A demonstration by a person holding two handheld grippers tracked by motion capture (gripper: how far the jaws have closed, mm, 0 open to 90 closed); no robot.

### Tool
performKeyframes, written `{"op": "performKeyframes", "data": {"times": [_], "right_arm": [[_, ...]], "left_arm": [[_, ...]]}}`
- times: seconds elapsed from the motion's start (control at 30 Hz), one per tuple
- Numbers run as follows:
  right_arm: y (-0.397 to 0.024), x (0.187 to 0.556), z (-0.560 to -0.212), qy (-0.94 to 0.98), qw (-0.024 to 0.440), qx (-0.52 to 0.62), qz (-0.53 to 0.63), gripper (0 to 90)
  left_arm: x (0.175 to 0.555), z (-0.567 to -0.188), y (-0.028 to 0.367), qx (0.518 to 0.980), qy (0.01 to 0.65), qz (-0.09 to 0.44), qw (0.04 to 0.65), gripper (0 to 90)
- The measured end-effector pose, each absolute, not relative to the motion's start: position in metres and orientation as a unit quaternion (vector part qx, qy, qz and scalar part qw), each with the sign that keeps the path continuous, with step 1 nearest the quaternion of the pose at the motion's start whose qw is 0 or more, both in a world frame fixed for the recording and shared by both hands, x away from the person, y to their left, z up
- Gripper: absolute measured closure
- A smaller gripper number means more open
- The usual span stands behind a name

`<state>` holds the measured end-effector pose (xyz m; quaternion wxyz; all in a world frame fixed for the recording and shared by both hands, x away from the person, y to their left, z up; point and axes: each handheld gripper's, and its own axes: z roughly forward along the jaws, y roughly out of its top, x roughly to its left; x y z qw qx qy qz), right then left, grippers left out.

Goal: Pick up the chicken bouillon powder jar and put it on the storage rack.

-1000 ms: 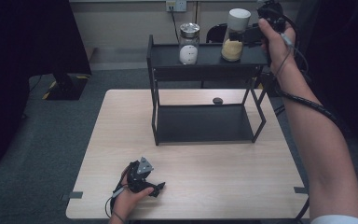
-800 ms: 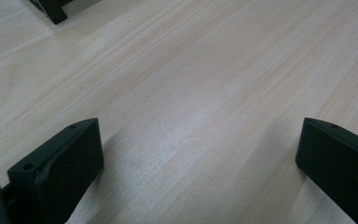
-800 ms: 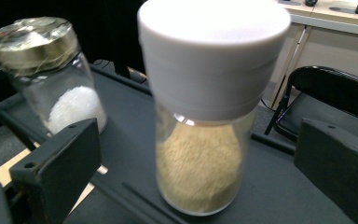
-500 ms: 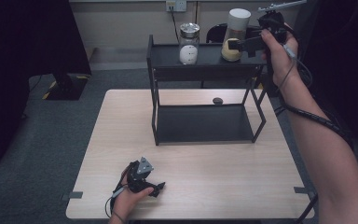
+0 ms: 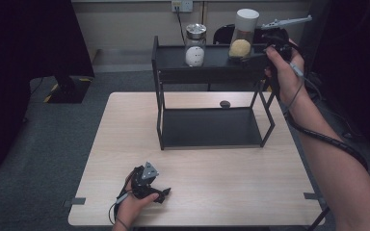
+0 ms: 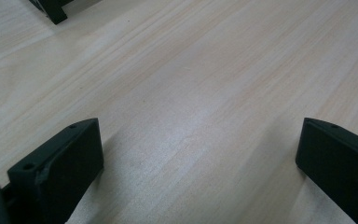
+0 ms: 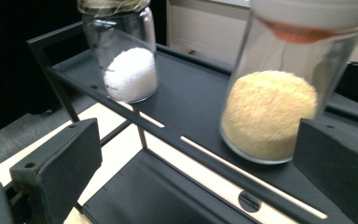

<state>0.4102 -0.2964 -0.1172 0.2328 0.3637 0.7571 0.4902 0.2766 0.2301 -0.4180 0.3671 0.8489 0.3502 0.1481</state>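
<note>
right claw [image 5: 256, 53] wide open, upper right, just off the tan-grain jar [image 5: 243, 36] on rack [image 5: 173, 53] top, contact unclear | left claw [image 5: 161, 192] wide, resting low on table [image 5: 221, 183]

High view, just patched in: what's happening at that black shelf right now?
The person's right gripper is up at the top tier of the black metal shelf rack, jaws open, beside the tall glass jar of tan granules with a white lid but not gripping it. A shorter glass jar of white powder stands to its left. The left gripper rests open on the light wooden table.
</note>
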Motion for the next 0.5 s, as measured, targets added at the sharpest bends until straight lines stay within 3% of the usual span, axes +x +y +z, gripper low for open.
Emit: {"op": "performKeyframes", "data": {"times": [0.5], "right_arm": [[-0.301, 0.396, -0.155, 0.758, 0.22, 0.354, 0.501, 0.4]], "left_arm": [[0.277, -0.418, 0.23, 0.849, 0.35, 0.148, 0.367, 0.0]]}}
